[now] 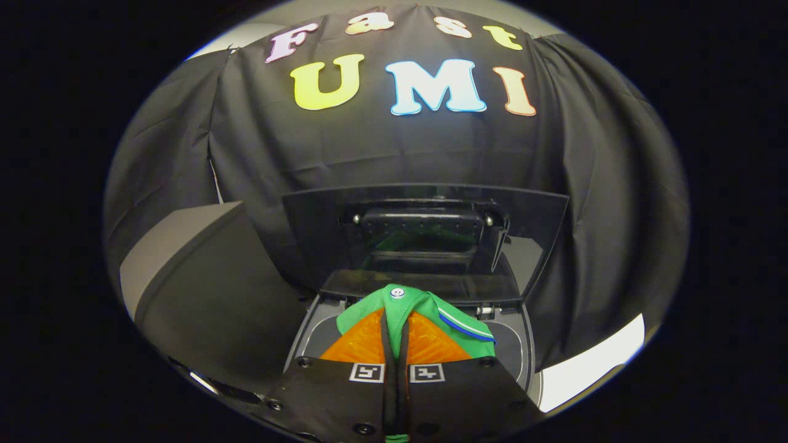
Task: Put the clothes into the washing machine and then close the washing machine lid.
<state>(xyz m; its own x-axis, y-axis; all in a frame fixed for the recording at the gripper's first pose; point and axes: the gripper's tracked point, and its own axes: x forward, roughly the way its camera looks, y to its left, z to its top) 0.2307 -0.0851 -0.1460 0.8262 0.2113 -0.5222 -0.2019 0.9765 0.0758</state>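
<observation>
A green garment (425, 311) with a white button and a blue-and-white striped trim is pinched between my fingers, draping over their tips. My gripper (395, 335) is shut on this cloth and holds it above the washing machine (523, 351). The machine's dark tinted lid (425, 237) stands raised just beyond the garment, leaning back against the booth wall. The garment and my fingers hide most of the drum opening below.
A dark box-like surface (203, 283) with a lighter top edge stands left of the machine. Black cloth walls close in behind and on both sides. A pale strip of floor (591, 363) shows to the right of the machine.
</observation>
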